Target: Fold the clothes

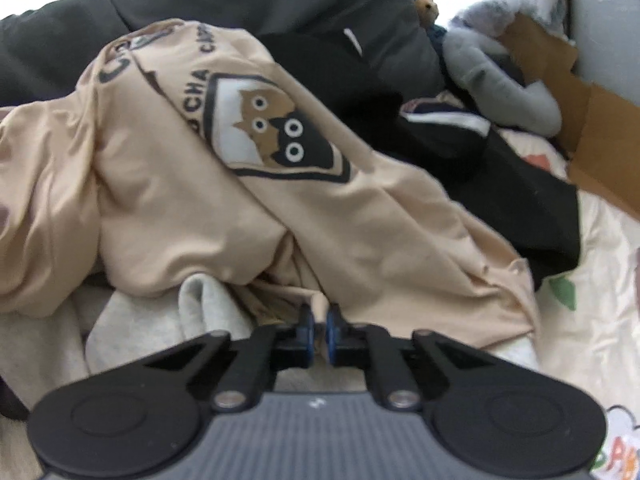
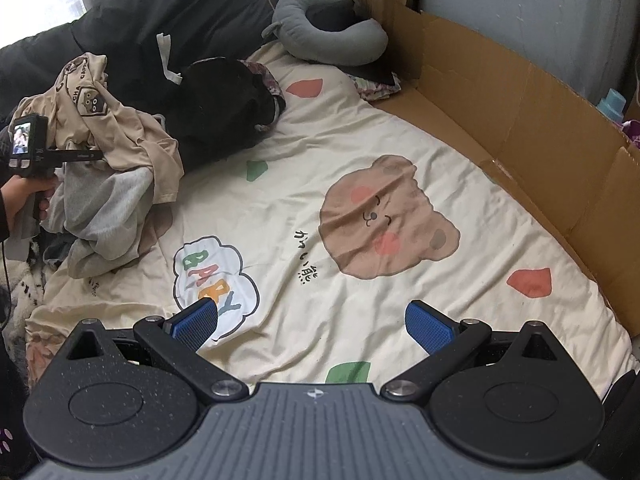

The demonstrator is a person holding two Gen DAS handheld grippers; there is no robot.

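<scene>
Lying crumpled, beige shirt point(image 1: 248, 184), directionless.

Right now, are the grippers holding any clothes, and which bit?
The left gripper pinches the beige owl T-shirt at a fold along its bottom edge. The right gripper is open, holding nothing above the bear blanket.

The left wrist camera sits low and very close to the heap of clothes, looking forward and down over its black gripper point(image 1: 320, 320) at the crumpled beige T-shirt with an owl badge point(image 1: 256, 168), which fills most of its view. The right wrist camera looks from higher and further back, tilted down across the cream bedsheet printed with a brown bear face point(image 2: 392, 216) toward the far cardboard wall point(image 2: 520, 92). Both views share the beige shirt point(image 2: 104, 120), the grey U-shaped neck pillow point(image 1: 492, 76) point(image 2: 332, 28) and the black garment point(image 1: 532, 208) point(image 2: 224, 104); the right view also shows the left gripper point(image 2: 96, 156) at the far left.
</scene>
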